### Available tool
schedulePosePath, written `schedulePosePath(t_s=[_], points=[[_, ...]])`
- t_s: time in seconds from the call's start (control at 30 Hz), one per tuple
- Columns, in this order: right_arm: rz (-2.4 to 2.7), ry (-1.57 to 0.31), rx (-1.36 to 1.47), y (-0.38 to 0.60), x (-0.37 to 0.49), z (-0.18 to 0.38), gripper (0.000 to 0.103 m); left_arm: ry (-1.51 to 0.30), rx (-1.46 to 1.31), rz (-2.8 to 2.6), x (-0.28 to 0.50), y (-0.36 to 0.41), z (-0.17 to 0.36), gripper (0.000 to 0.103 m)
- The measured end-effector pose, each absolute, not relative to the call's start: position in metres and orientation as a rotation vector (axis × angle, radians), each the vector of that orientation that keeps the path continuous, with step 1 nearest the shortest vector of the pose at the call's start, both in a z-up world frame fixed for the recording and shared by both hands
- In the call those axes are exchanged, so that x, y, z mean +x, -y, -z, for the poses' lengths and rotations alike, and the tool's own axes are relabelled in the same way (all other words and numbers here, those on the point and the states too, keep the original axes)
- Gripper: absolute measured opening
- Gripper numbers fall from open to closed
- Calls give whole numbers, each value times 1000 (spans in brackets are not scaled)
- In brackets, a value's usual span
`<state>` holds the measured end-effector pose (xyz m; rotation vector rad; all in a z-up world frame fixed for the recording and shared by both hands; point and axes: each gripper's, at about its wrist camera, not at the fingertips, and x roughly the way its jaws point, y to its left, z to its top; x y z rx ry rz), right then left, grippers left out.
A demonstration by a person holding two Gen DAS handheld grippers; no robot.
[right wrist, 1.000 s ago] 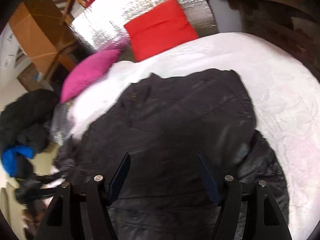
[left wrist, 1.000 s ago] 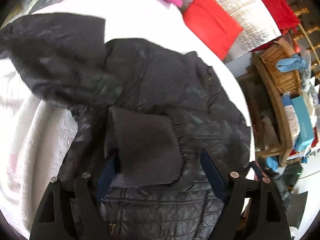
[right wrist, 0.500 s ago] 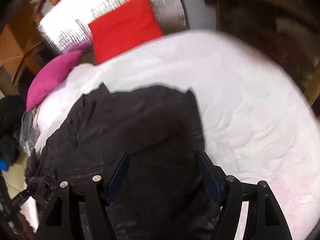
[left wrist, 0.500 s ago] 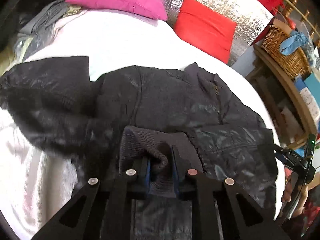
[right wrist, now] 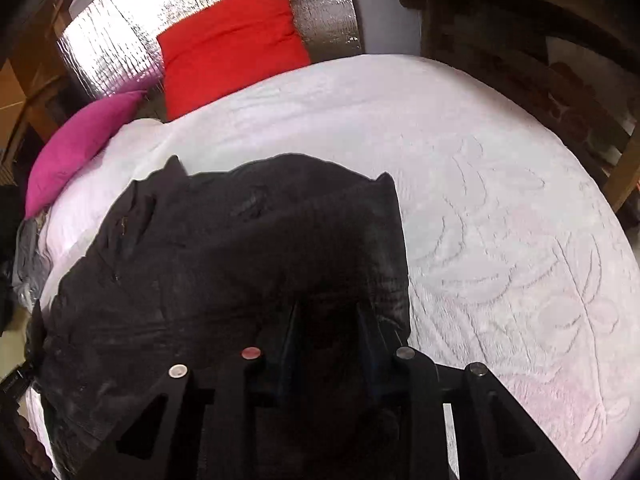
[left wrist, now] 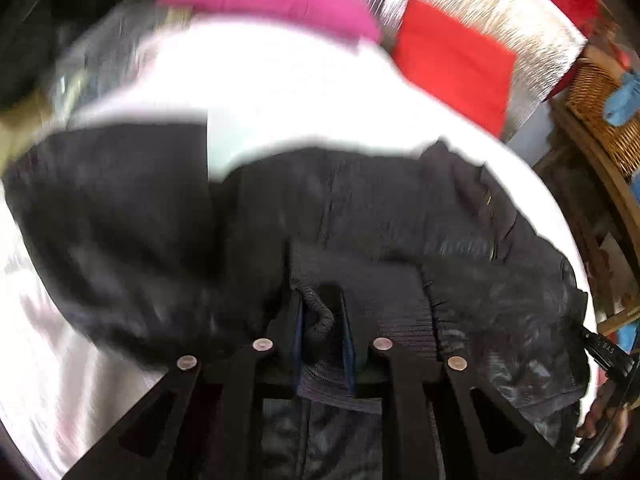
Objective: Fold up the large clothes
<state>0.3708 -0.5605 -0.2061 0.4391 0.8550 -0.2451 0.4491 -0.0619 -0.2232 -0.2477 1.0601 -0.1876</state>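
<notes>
A large black quilted jacket (left wrist: 360, 208) lies spread on a white bedspread (left wrist: 280, 96). My left gripper (left wrist: 322, 312) is shut on the jacket's ribbed knit cuff (left wrist: 360, 292), held over the jacket's body; one sleeve (left wrist: 112, 200) stretches off to the left. In the right wrist view the same jacket (right wrist: 240, 248) fills the lower left, on the bedspread (right wrist: 500, 220). My right gripper (right wrist: 326, 320) is shut on dark jacket fabric near the jacket's right edge; the fabric between its fingers is deep in shadow.
A red cushion (right wrist: 232, 44), a pink pillow (right wrist: 76, 144) and a silver foil panel (right wrist: 132, 40) stand at the head of the bed. A wicker basket (left wrist: 600, 104) and wooden shelves sit at the right. Dark clothes (right wrist: 24, 256) lie off the bed's left side.
My left gripper closed on the knit cuff and now lifts it over the jacket. My right gripper, open half a second ago, has closed on the jacket's right side.
</notes>
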Motion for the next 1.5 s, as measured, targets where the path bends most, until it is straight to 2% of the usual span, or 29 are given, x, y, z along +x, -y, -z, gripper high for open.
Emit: schedulePosePath(t_s=[0.03, 0.07, 0.1, 0.13, 0.17, 0.2, 0.23, 0.3, 0.37, 0.53, 0.57, 0.6, 0.67, 0.87, 0.93, 1.03, 1.1, 1.13, 1.2, 1.23, 1.27, 1.5], points=[[242, -845, 442, 560, 368, 200, 32, -1078, -263, 199, 448, 60, 224, 27], [228, -823, 446, 559, 364, 192, 32, -1081, -285, 214, 444, 57, 220, 38], [203, -776, 451, 557, 356, 180, 34, -1075, -294, 220, 441, 54, 216, 56], [191, -736, 448, 554, 349, 171, 36, -1052, -307, 223, 437, 48, 208, 64], [185, -712, 443, 553, 346, 165, 52, -1014, -321, 227, 432, 41, 199, 73], [169, -681, 436, 548, 340, 157, 83, -974, -338, 233, 426, 35, 190, 74], [149, -650, 437, 544, 336, 152, 90, -934, -358, 239, 421, 25, 180, 74], [96, -569, 441, 531, 325, 144, 91, -873, -396, 230, 413, 2, 165, 79], [11, -571, 421, 513, 323, 139, 91, -818, -437, 171, 406, -31, 157, 83], [-136, -637, 337, 453, 335, 144, 89, -801, -612, -29, 404, -127, 169, 84], [-143, -650, 322, 444, 337, 149, 84, -797, -649, -60, 404, -144, 173, 84], [-145, -666, 307, 433, 341, 153, 73, -794, -679, -89, 405, -158, 179, 84], [-164, -714, 288, 419, 349, 161, 62, -816, -784, -145, 414, -190, 199, 84], [-146, -901, 211, 399, 378, 209, 61, -811, -1027, -187, 445, -250, 243, 84], [-140, -896, 188, 396, 379, 212, 61, -806, -1082, -172, 457, -258, 255, 84], [-144, -894, 179, 394, 379, 211, 61, -774, -1119, -157, 475, -258, 265, 81], [-140, -891, 174, 393, 380, 212, 61, -749, -1114, -158, 485, -258, 266, 52], [-139, -888, 165, 393, 380, 212, 61, -752, -1099, -158, 491, -257, 266, 45], [-142, -885, 161, 393, 379, 211, 61, -752, -1053, -163, 492, -251, 259, 17], [-145, -885, 164, 393, 379, 212, 61, -748, -1020, -171, 493, -248, 255, 9], [-149, -885, 171, 394, 380, 212, 61, -744, -996, -171, 497, -245, 251, 4], [-184, -850, 306, 418, 373, 191, 61, -669, -674, -15, 487, -162, 170, 4]])
